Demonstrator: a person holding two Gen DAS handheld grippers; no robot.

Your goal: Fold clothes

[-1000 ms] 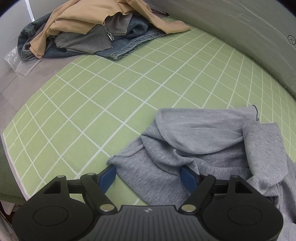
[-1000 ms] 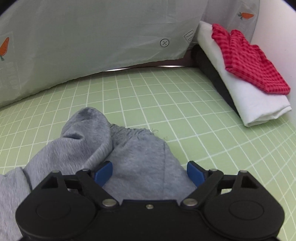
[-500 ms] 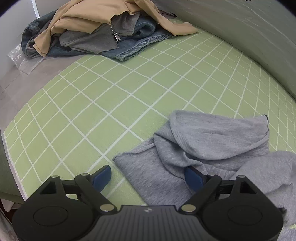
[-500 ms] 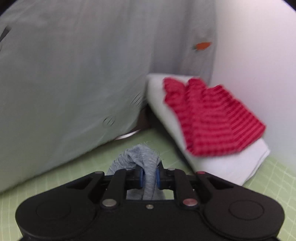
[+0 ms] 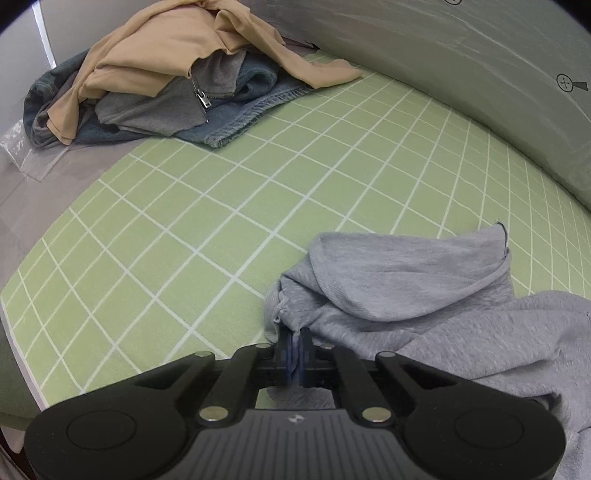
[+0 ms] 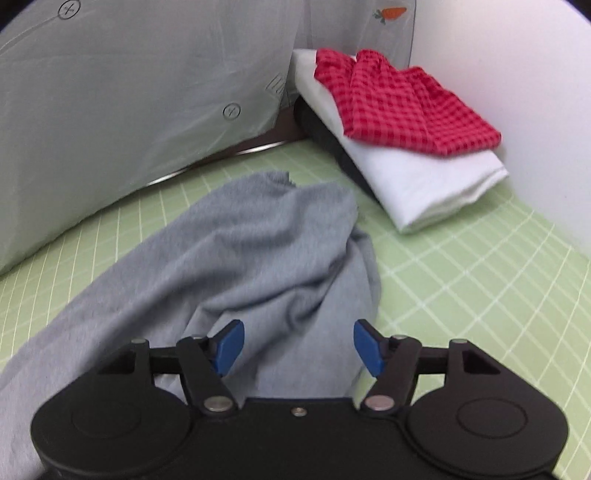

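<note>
The left tool (image 5: pixel 295 345), its blue pads pressed together, pinches a bunched edge of the grey sweatshirt (image 5: pixel 406 288) low over the green grid-lined mat (image 5: pixel 207 206). From that pinch the sweatshirt runs rightward in crumpled folds, a loose flap of it reaching toward a pale grey cloth backdrop (image 5: pixel 480 74) that curves along the mat's far edge. Printed on that backdrop is a small circled plus sign (image 5: pixel 564 82) with a dark wedge beside it; no readable words appear.

At the mat's far left corner sits an unfolded heap: a tan garment (image 5: pixel 159 55) draped over a grey zip-up top (image 5: pixel 155 107) and blue denim (image 5: pixel 251 110), with a clear plastic bag (image 5: pixel 22 151) on the grey surface beside them.

The right tool (image 6: pixel 298 347) has just been opening; its blue pads now stand spread apart, with the same grey sweatshirt (image 6: pixel 258 251) lying slack between and beyond them, touched by neither as far as can be seen. Past the sweatshirt, against a white wall, a folded stack lies on the mat: a red checked garment (image 6: pixel 399 107) on top of a white one (image 6: pixel 424 177), with something dark under them. The backdrop (image 6: pixel 129 92) here carries two circled plus marks and, near the top, a small orange carrot motif (image 6: pixel 393 13).
</note>
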